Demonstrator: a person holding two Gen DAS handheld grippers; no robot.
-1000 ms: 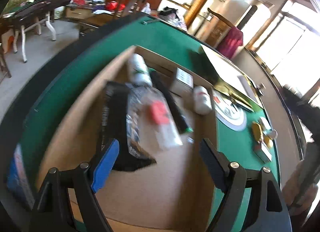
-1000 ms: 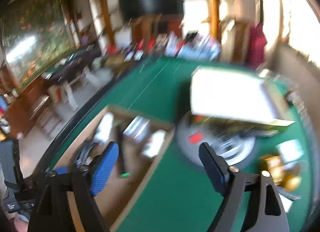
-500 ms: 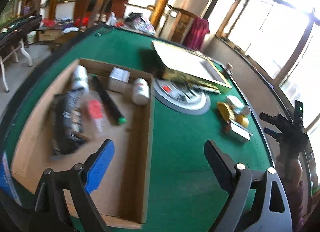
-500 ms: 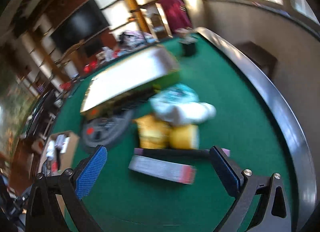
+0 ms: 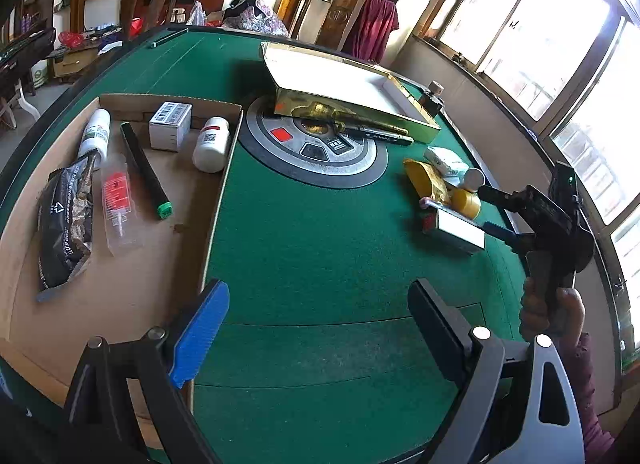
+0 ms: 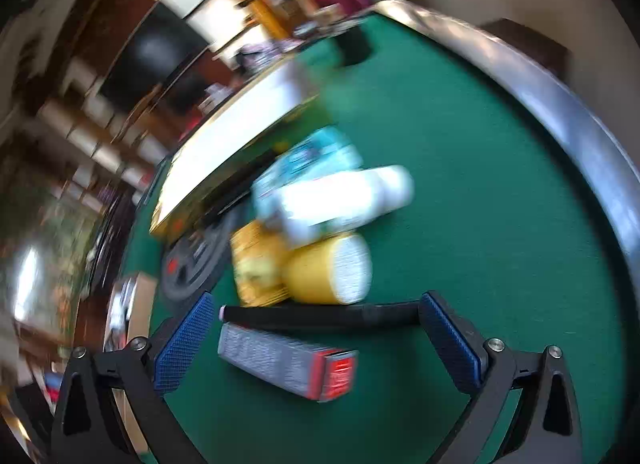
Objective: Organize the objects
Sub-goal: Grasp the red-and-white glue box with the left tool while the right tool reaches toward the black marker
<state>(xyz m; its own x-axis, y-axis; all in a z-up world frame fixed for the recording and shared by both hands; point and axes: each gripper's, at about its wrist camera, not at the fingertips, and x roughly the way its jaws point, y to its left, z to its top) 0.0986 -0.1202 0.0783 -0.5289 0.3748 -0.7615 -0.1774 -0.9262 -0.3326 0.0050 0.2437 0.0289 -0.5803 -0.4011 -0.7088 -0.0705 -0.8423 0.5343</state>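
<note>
Left wrist view: green felt table [image 5: 312, 248]; cardboard tray [image 5: 216, 191] at its left edge, holding bottles, a small box and a snack bag. Left gripper [image 5: 316, 324] released, empty, above the near edge. Right gripper [image 6: 316, 328] released, straddling a grey-and-red box [image 6: 288, 364] and black pen [image 6: 320, 314] near the right edge.

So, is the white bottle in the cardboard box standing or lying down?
Lying down. The white bottle rests on its side on the floor of the cardboard box.
</note>
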